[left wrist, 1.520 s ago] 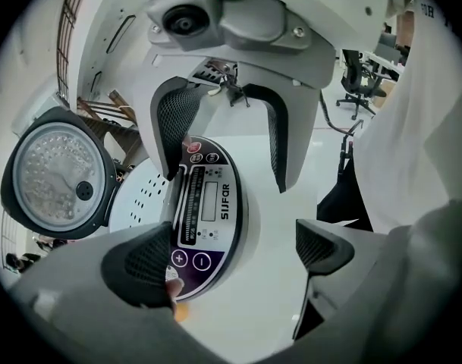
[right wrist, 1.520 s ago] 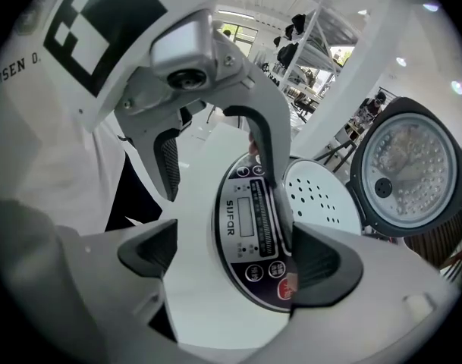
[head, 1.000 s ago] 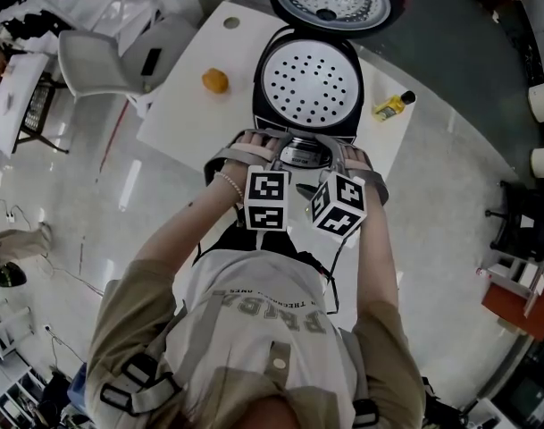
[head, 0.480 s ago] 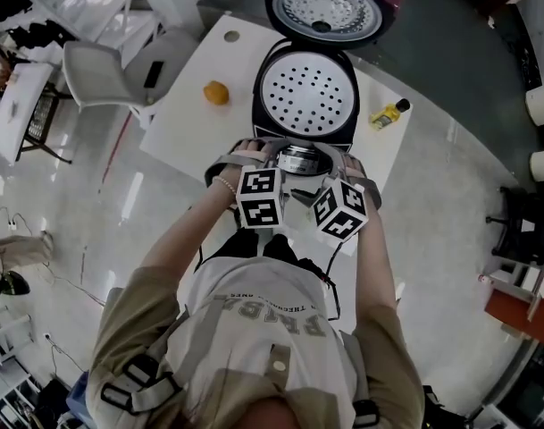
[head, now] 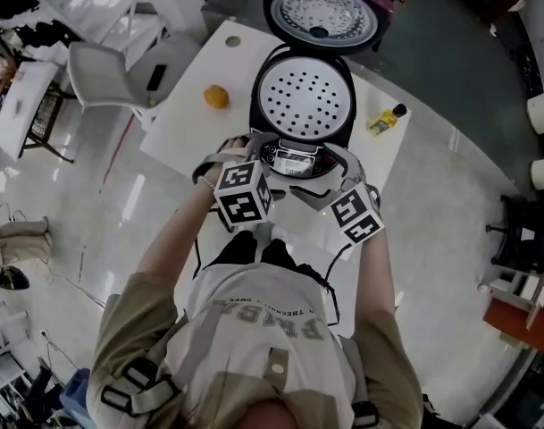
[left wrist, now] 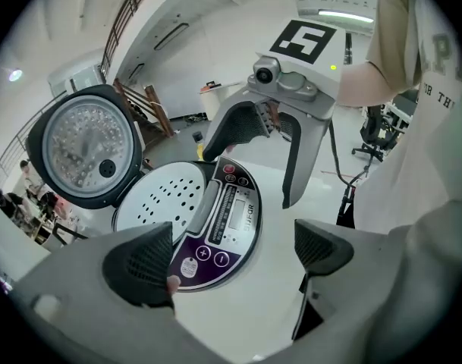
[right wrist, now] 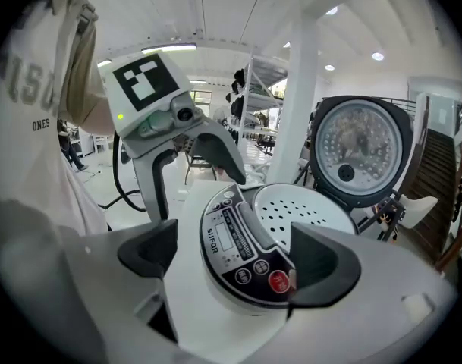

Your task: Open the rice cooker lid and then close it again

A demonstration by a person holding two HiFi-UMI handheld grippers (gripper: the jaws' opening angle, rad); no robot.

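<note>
The rice cooker (head: 300, 105) sits on the white table (head: 182, 123), its lid (head: 328, 12) tipped up and back. The left gripper (left wrist: 231, 252) and right gripper (right wrist: 238, 260) hover at its front panel, jaws spread wide, gripping nothing.

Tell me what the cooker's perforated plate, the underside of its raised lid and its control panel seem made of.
Perforated plate: looks like white, matte plastic or coated metal; even tone, no glints, so the look leaves it open.
Lid underside: seemingly bare metal, silvery and dimpled with speckled reflections.
Control panel: likely glossy dark plastic; smooth sheen, printed buttons.
</note>
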